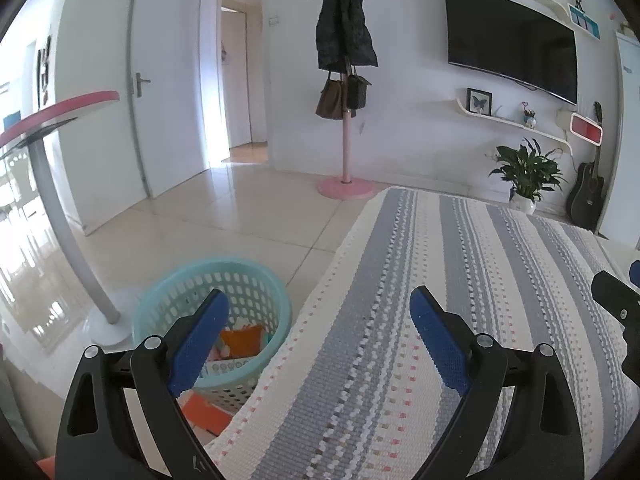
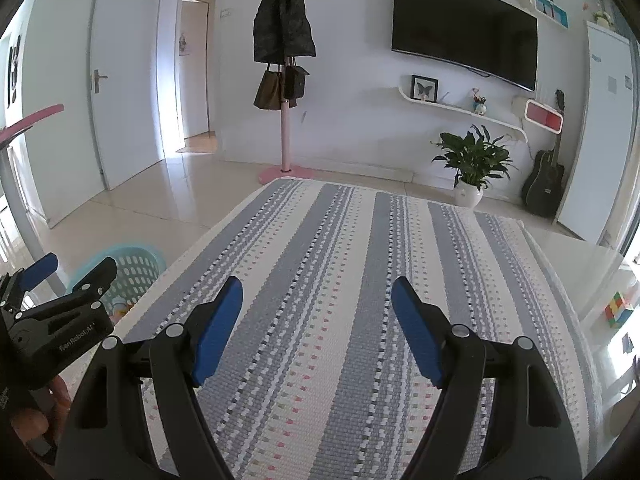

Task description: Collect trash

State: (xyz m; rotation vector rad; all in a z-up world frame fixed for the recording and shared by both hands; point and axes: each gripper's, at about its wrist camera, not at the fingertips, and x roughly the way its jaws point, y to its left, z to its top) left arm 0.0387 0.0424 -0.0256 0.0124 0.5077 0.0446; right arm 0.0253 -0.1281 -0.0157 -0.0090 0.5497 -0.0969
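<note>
A light-blue perforated basket (image 1: 256, 280) stands on the floor left of the table; orange and pale trash (image 1: 242, 340) lies inside it. It also shows in the right wrist view (image 2: 138, 266). An orange piece (image 1: 208, 414) lies on the floor beside the basket. My left gripper (image 1: 320, 308) is open and empty, over the table's left edge, its left finger over the basket. My right gripper (image 2: 318, 294) is open and empty above the striped tablecloth (image 2: 340, 240). The left gripper shows at the left of the right wrist view (image 2: 68, 276).
A white stand with a pink-rimmed top (image 1: 60, 184) rises left of the basket. A pink coat rack (image 1: 346, 128) with a jacket and bags stands beyond the table. A potted plant (image 1: 526, 176) and a guitar (image 1: 588, 188) are by the wall. A coloured cube (image 2: 618, 308) sits at the right.
</note>
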